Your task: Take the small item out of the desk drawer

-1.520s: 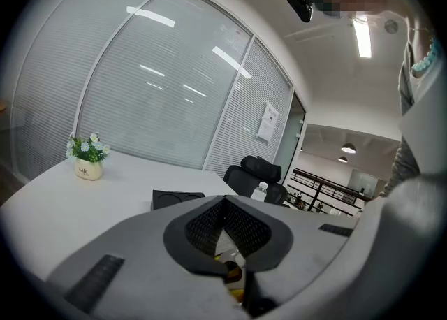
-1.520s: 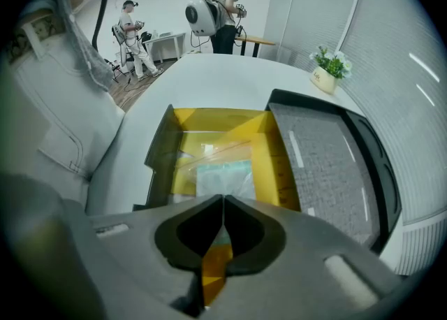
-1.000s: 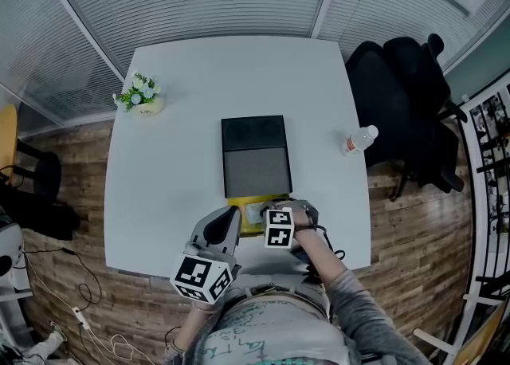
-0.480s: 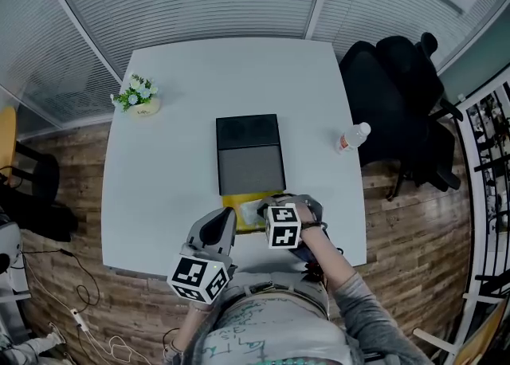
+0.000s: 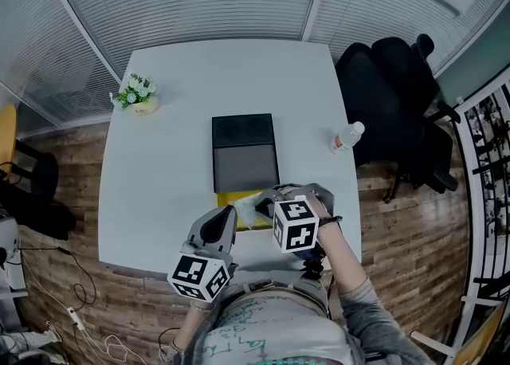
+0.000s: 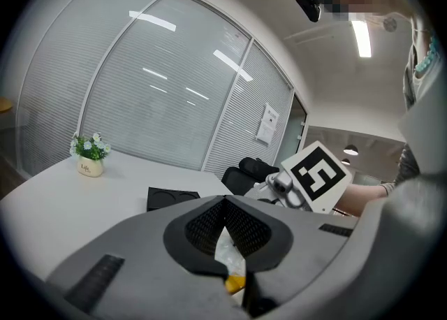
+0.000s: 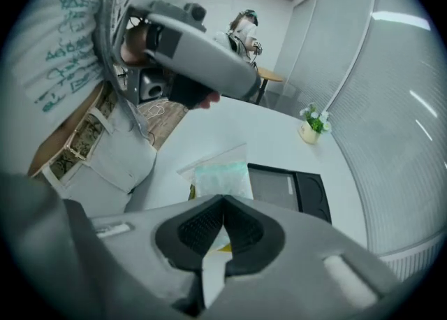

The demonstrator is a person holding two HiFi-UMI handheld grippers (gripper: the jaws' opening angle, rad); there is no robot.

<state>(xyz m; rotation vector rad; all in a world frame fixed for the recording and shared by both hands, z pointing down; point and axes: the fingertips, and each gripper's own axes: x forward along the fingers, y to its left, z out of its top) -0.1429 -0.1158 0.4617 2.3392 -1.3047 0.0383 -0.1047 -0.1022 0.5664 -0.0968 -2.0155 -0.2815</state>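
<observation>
— Well, where's the packet point(image 7: 222, 179) at the moment?
— Pinched in the right claw point(image 7: 223, 207). Its jaws are closed on one margin, and the rest hangs out past the tips, above the yellow drawer point(image 5: 231, 198) that stands open toward the person.
— Out of the drawer, then?
— I'd judge it clear. But it's limp clear plastic with something pale green inside, held only by an edge. Carry it steadily with no flicking, or it may slide off the pads.
— And the left claw point(image 6: 223, 203)?
— Its jaws are together, low at the drawer's front. A bit of yellow shows in the gap behind the tips, but I can't tell whether it actually grips the drawer.
— Where should the packet go?
— Bare tabletop point(image 5: 159, 156) beside the black box point(image 5: 243, 152) would suit. Move sideways, away from the left claw. Lower until the free end lies flat, and only then let the jaws part. Stay off the box, so the packet doesn't end up tilted.
</observation>
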